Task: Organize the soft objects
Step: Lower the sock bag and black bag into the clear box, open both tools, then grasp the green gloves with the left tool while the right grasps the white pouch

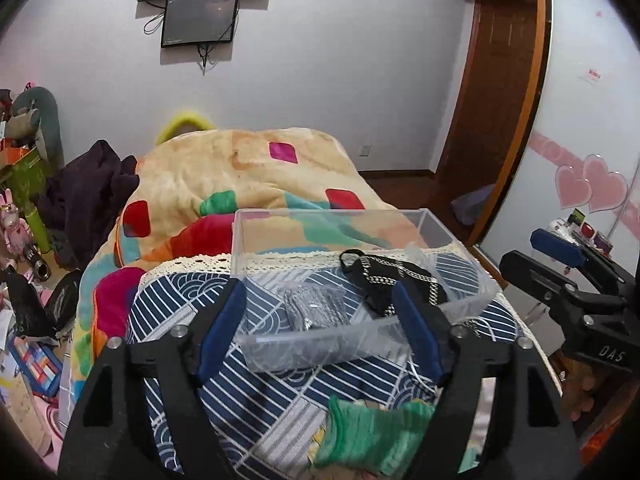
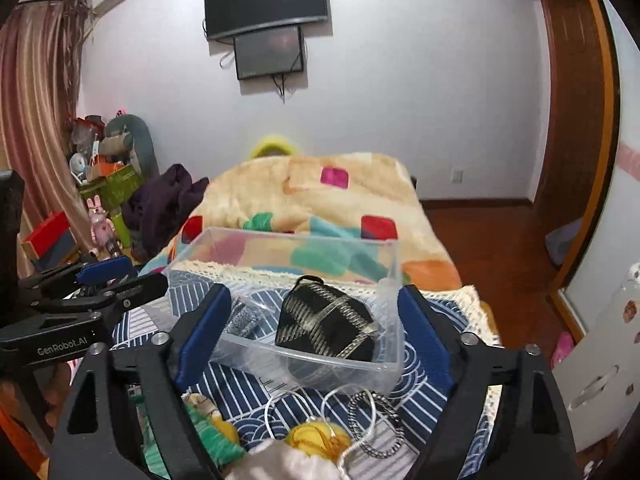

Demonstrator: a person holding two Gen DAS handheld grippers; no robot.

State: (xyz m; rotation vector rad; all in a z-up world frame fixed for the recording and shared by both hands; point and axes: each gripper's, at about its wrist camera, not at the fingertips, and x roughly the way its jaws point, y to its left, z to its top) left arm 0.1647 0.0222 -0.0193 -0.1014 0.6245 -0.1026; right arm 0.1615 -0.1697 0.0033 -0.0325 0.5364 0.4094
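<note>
Beside the clear bin (image 2: 304, 360) — cord (image 2: 362, 420), green sock (image 1: 372, 436).

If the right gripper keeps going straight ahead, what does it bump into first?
Probably the clear box. The right gripper is open, and the box's near wall sits between its fingers, right ahead. The black pouch lies just behind that wall, inside. Depth is hard to judge here.

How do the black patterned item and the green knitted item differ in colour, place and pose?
The black patterned item is dark with pale woven bands; the green knitted item is plain bright green. The black one lies inside the clear plastic box; the green one lies outside it on the blue patterned cloth. The black one is bunched; the green one flatter. Neither is gripped.
</note>
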